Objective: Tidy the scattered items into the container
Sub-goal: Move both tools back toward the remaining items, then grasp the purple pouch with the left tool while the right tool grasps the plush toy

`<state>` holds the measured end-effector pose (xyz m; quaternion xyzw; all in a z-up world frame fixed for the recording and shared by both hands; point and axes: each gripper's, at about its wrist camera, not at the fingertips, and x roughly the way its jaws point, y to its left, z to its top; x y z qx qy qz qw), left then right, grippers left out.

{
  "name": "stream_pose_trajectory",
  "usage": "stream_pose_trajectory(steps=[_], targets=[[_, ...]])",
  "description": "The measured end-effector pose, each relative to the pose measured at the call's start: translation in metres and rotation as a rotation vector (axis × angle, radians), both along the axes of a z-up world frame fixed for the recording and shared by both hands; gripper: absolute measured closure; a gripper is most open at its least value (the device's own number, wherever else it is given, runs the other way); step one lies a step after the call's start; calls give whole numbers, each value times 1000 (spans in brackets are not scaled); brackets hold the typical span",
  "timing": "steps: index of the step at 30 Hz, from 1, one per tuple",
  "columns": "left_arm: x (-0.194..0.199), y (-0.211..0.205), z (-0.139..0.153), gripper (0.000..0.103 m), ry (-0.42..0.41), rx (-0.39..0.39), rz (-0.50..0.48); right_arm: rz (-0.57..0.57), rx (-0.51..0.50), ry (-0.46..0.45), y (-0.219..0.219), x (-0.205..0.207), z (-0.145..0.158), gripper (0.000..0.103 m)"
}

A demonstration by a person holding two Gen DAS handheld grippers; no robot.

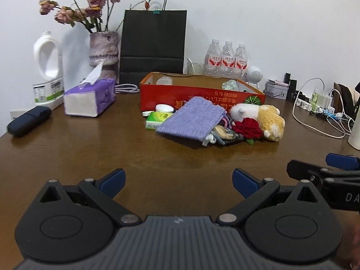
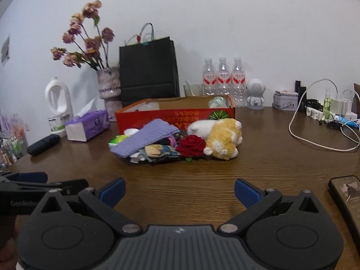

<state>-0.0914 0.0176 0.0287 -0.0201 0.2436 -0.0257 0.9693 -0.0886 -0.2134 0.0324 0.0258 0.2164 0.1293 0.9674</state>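
A red cardboard box [image 1: 180,95] [image 2: 157,118] stands open at mid-table. In front of it lies a pile: a purple knit pouch [image 1: 191,118] [image 2: 146,137], a green tissue pack [image 1: 157,118] [image 2: 117,140], a white jar lid [image 1: 163,108], a red rose [image 1: 247,128] [image 2: 191,145], a yellow-and-white plush toy [image 1: 267,119] [image 2: 222,138], and patterned cloth bits [image 1: 225,136] [image 2: 157,153]. My left gripper [image 1: 178,183] stands open with nothing between its fingers, well short of the pile. My right gripper [image 2: 180,193] is open too, and shows at the right edge of the left wrist view [image 1: 324,168].
Along the back wall stand a black paper bag [image 1: 153,47], a vase of dried roses [image 1: 103,51], a purple tissue box [image 1: 90,100], a white jug [image 1: 48,67], three water bottles [image 1: 227,59] and cables [image 1: 321,117]. A dark case [image 1: 28,121] lies left. A phone [image 2: 348,198] lies right.
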Motion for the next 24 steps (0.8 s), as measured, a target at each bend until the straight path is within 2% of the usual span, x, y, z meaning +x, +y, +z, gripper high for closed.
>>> stream_pose_trajectory(steps=[5, 9, 12, 14, 15, 17, 18, 19, 21, 22, 23, 24], targets=[[66, -9, 18, 0, -63, 40, -93, -9, -11, 39, -4, 50, 2, 0], [134, -6, 20, 0, -1, 85, -75, -68, 3, 95, -15, 101, 5, 0], [175, 5, 13, 0, 75, 27, -115, -95, 34, 114, -25, 128, 4, 5], [196, 10, 6, 4, 154, -16, -137, -108, 33, 134, -29, 142, 2, 17], [201, 11, 2, 11, 184, -27, -155, -123, 25, 142, -30, 148, 1, 20], [205, 8, -2, 19, 201, -27, -202, -144, 11, 153, -30, 158, -1, 29], [205, 6, -2, 31, 187, -13, -215, -150, 9, 160, -30, 163, -3, 31], [204, 5, -1, 38, 183, -7, -231, -152, 11, 169, -30, 168, -4, 38], [203, 3, 0, 64, 185, -12, -237, -150, 14, 182, -30, 175, -7, 45], [202, 3, 1, 74, 189, -16, -237, -148, 10, 183, -28, 177, -8, 52], [201, 3, 1, 91, 196, -20, -239, -148, 3, 184, -27, 179, -9, 56], [202, 3, 0, 93, 203, -21, -237, -150, -3, 180, -26, 181, -10, 56]])
